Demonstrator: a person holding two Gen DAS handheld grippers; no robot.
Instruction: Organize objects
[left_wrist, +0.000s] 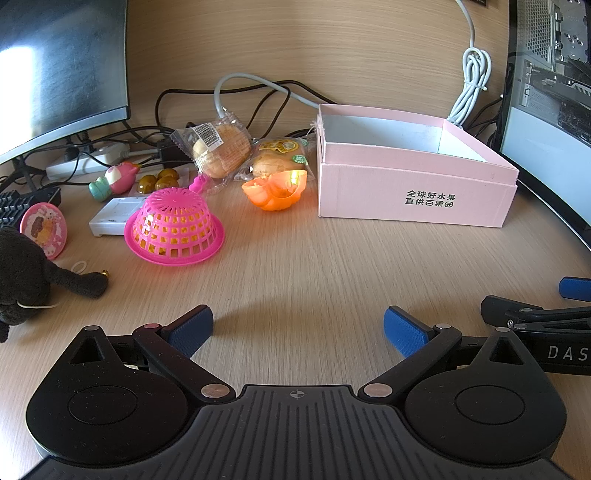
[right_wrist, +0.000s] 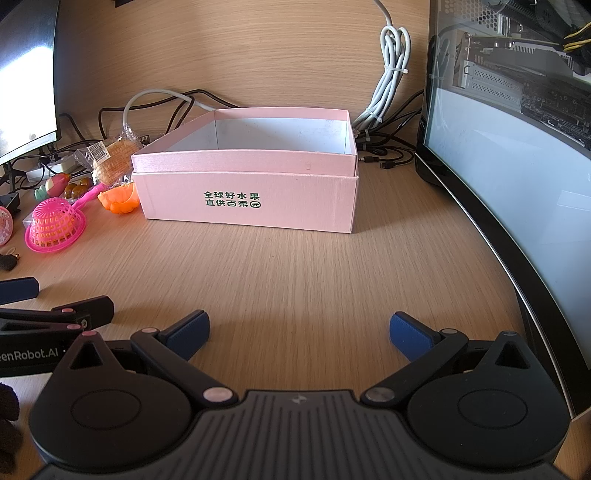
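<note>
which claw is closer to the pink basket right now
Left. The left claw sits a short way in front of the pink basket. The right claw is farther off to the side, facing the pink box.

The desk (left_wrist: 332, 266) is pale wood with a fine straight grain. The box (right_wrist: 243, 199) near its back edge is soft pink outside and white inside, with dark green printed characters on its front wall. Toward the left edge, an upturned basket (left_wrist: 173, 229) is hot pink lattice, with something yellow-orange showing through the holes. The translucent orange toy (left_wrist: 275, 190) glows beside the box. Two clear packets hold golden-brown bread (left_wrist: 221, 147); one has a black-and-white barcode. A plush toy (left_wrist: 26, 277) at the left edge is dark brown-black. The gripper pads (right_wrist: 410, 334) are blue on black fingers. A bundled cable (right_wrist: 391, 74) is pale grey.
</note>
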